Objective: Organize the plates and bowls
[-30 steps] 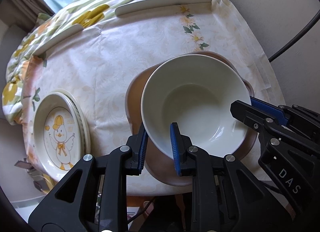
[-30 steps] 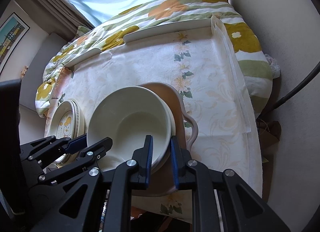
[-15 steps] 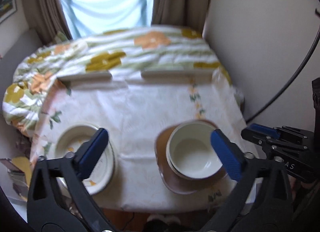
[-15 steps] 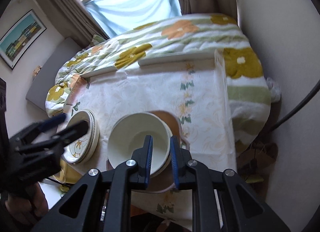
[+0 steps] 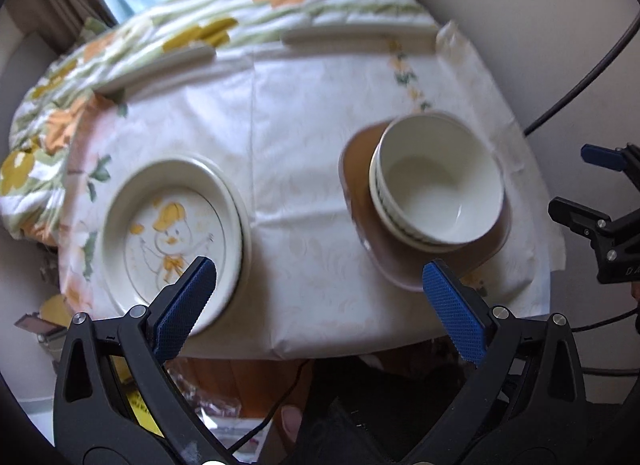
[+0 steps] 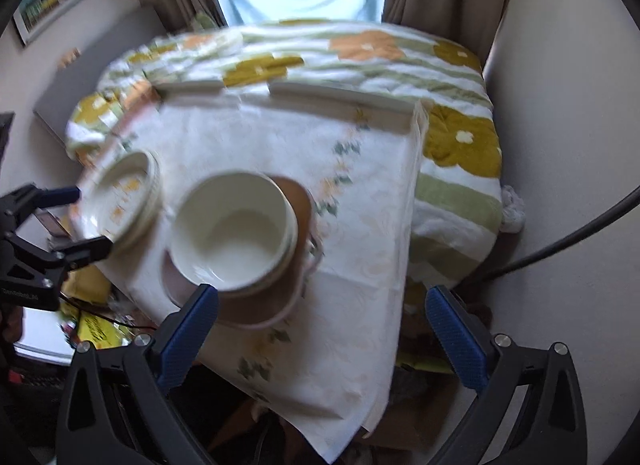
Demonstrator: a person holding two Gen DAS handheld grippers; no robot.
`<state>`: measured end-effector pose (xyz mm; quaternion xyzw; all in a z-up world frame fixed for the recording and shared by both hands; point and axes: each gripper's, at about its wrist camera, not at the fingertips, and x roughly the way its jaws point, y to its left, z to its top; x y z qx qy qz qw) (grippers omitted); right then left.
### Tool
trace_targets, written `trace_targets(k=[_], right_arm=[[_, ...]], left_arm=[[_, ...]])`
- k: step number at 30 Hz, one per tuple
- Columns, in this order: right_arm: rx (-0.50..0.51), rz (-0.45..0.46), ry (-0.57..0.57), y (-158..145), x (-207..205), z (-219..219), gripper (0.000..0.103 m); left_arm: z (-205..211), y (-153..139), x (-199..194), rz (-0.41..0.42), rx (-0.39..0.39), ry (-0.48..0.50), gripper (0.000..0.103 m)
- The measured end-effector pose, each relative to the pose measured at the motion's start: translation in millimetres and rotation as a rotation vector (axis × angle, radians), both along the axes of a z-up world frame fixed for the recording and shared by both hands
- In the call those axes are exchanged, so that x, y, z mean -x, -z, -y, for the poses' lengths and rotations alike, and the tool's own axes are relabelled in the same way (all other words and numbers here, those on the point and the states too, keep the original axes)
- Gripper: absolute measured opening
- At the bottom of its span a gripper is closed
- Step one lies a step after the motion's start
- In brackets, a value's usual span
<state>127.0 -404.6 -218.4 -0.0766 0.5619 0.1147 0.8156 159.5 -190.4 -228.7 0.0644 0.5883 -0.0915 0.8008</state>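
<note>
Now, step: bowls (image 5: 438, 189) stacked right of frame, released.
Jaws: left gripper (image 5: 320, 301) spread empty; right gripper (image 6: 320, 329) opening, empty.
Next: likely plates (image 5: 172, 233), lower left.

The left gripper (image 5: 320, 297) is hanging over the near edge of the tabletop (image 5: 296, 169), its blue-padded jaws standing wide apart with nothing between them. A stack of cream bowls (image 5: 438, 189) is sitting on a brown dish (image 5: 404, 265) to the right. A stack of plates (image 5: 172, 233), the top one showing a cartoon duck, is lying to the left, well apart. The right gripper (image 5: 588, 185) is showing at the right edge, jaws spread.
</note>
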Motion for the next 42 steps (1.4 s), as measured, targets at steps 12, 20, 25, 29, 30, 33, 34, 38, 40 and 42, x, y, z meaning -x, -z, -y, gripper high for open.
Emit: trace_targets(k=[12, 20, 25, 29, 30, 33, 34, 38, 40, 42], right_arm=[[-0.03, -0.247, -0.031, 62.6, -26.8, -10.7, 0.064], [-0.087, -0.362, -0.105, 85.2, -40.2, -30.6, 0.03], [-0.111, -0.372, -0.125, 98.7, -44.0, -35.2, 0.02], [-0.152, -0.349, -0.13, 102.3, -41.0, -34.0, 0.013], [-0.152, -0.336, -0.139, 102.0, -40.3, -34.2, 0.013], [-0.162, -0.318, -0.138, 100.5, -36.5, -34.9, 0.013], [-0.154, -0.307, -0.144, 99.3, -35.7, -35.4, 0.013], [-0.159, -0.276, -0.141, 96.8, -30.6, -40.3, 0.014], [-0.17, -0.258, -0.133, 94.7, -31.1, -40.1, 0.014], [-0.167, -0.24, -0.131, 89.0, -31.6, -42.6, 0.014]], left_arm=[[24.6, 66.0, -27.7, -0.203, 0.021, 0.083, 0.086], [37.8, 87.0, -37.6, -0.291, 0.081, 0.136, 0.035], [51.4, 92.7, -36.2, -0.285, 0.079, 0.177, 0.016], [55.3, 93.1, -34.3, -0.262, 0.075, 0.183, 0.014], [56.4, 92.4, -33.6, -0.252, 0.07, 0.186, 0.014], [62.3, 89.4, -30.0, -0.204, 0.023, 0.206, 0.014], [66.3, 88.9, -28.5, -0.192, 0.012, 0.207, 0.014], [61.7, 77.0, -26.5, -0.127, 0.011, 0.205, 0.014], [60.1, 71.3, -25.3, -0.104, 0.003, 0.212, 0.014], [58.5, 64.2, -23.6, -0.081, -0.001, 0.208, 0.014]])
